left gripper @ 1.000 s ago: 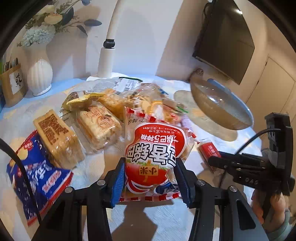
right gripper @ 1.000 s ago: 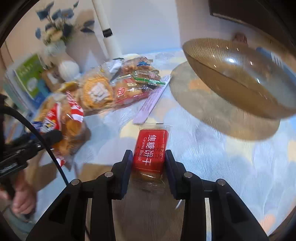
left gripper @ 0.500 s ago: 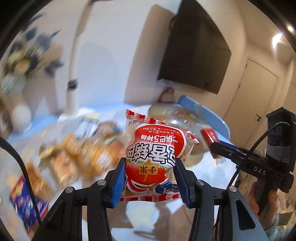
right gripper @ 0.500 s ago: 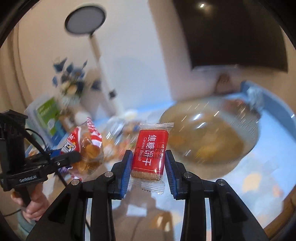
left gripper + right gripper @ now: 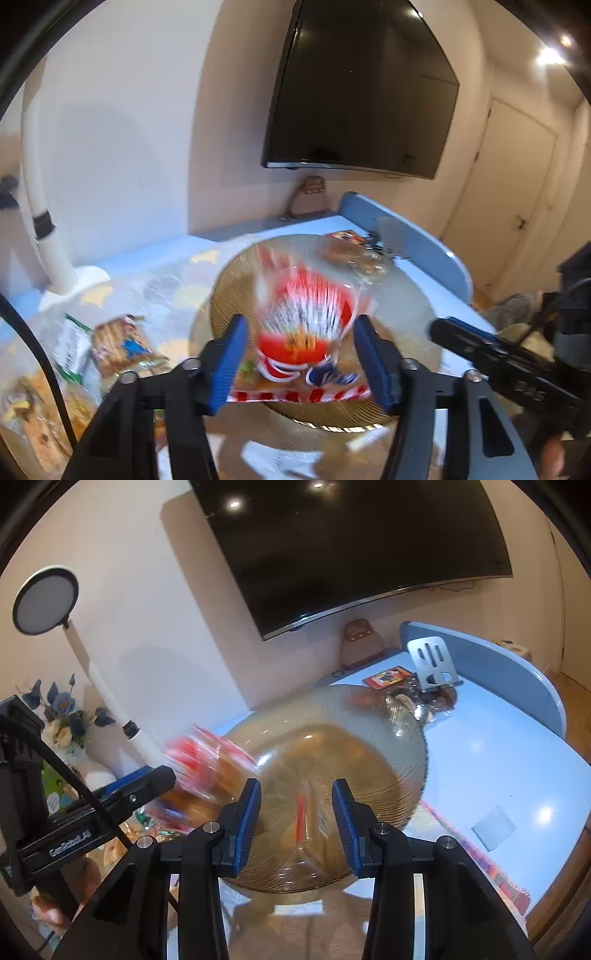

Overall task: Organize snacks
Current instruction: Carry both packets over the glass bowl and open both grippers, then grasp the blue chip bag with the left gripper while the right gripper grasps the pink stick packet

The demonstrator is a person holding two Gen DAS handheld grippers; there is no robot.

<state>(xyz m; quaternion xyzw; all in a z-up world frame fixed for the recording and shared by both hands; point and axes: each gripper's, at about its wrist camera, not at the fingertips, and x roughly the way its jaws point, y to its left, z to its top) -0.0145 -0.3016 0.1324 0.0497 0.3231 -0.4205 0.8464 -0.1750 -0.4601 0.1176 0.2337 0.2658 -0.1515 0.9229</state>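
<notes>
An amber ribbed glass bowl (image 5: 229, 284) (image 5: 369, 746) lies right below both grippers. In the left wrist view my left gripper (image 5: 300, 325) hangs over it with its jaws opening. The red-and-white snack bag (image 5: 306, 317) is a blur between the blue pads, slipping down toward the bowl. In the right wrist view my right gripper (image 5: 295, 786) is also opening. The red caramel biscuit pack (image 5: 303, 819) shows as a thin blurred streak between the pads, touching neither. The bag (image 5: 199, 760) shows blurred at the left of that view too.
Several wrapped snacks (image 5: 122, 343) lie on the table left of the bowl. A white lamp post (image 5: 37, 206) and a vase of blue flowers (image 5: 62, 720) stand at the back left. A phone stand (image 5: 434, 661) and a small red packet (image 5: 388, 675) sit behind the bowl.
Both grippers have lifted their packs off the table and swung over the bowl. Both sets of jaws have widened, and the bag and the biscuit pack are dropping out.
</notes>
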